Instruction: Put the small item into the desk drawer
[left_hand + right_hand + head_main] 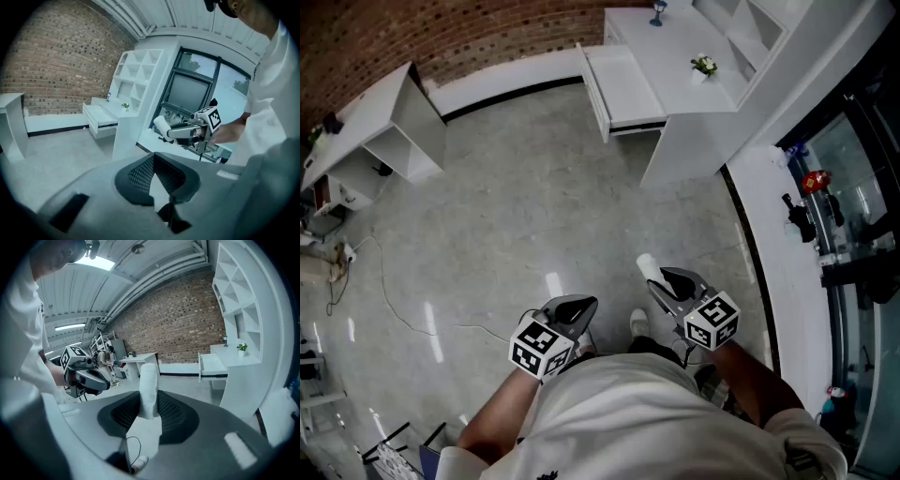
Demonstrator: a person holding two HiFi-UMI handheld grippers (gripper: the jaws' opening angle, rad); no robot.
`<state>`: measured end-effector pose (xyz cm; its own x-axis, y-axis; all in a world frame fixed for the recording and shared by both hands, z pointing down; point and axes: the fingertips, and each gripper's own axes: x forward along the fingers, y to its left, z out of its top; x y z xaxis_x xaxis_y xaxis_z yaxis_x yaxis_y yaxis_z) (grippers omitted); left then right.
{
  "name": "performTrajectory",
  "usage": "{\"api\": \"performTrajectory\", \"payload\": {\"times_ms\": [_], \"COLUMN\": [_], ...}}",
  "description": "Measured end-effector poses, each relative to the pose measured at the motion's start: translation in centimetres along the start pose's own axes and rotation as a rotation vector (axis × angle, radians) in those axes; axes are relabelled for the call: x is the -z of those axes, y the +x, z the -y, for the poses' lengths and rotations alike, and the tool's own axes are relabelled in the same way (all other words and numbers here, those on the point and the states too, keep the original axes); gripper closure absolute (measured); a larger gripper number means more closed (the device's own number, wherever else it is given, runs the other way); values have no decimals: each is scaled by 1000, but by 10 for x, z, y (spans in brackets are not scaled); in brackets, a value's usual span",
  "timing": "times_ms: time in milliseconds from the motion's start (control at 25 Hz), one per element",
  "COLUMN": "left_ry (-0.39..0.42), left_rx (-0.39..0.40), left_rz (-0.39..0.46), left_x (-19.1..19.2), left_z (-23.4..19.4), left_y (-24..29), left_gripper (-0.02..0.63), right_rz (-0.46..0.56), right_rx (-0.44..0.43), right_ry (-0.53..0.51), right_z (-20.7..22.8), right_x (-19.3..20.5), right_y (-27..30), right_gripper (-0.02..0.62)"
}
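Standing well back from the white desk (680,42), the person held both tools low in front of the body. Right gripper (662,279): jaws clamped on the small white cylindrical item (647,266), which looked soft, like a foam or cloth roll. Pads pressed its lower part. The rest stuck out past the jaw tips, long axis running roughly in line with the jaws. In the right gripper view it stood upright between the pads.

Left gripper (581,306): jaws together at the tips, nothing between them. It hung just beside the person's left thigh.

The desk's shallow white pull-out drawer (624,86) stood open, jutting out from the desk front over bare grey floor. It lay straight ahead of the person and well apart from both tools. From the right gripper it lay forward and a little left in the head view. In the right gripper view it showed beyond the item and off to the right.

Judgement: carry stage, placing not yet begun. The right hand was on the desk's side and marginally nearer. The item's free end already pointed roughly toward the drawer, so the next need was to close the gap and come in over the open top.
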<state>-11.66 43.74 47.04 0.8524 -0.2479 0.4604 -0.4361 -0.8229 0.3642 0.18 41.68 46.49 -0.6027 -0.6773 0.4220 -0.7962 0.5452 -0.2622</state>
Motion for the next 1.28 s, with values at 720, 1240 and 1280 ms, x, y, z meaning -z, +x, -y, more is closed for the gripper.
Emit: {"api": "performTrajectory", "payload": {"times_ms": [720,1240,1280], "left_ry": [5,-2,0], "left_rx": [-82,-87,-82], "left_rz": [42,44,48], "left_x": [-70,-100,-104], "left_z": [59,22,13], "left_y": [136,173,176], "left_gripper": [600,600,600], "right_rz": [-6,-25,-28], "right_rx": [-69,-98,-95], "right_ry": [-3,-142,-148], "right_z": [139,203,209], "right_x": [8,-26,-30], "right_y": [-79,-46,-38], "right_gripper": [462,462,462]}}
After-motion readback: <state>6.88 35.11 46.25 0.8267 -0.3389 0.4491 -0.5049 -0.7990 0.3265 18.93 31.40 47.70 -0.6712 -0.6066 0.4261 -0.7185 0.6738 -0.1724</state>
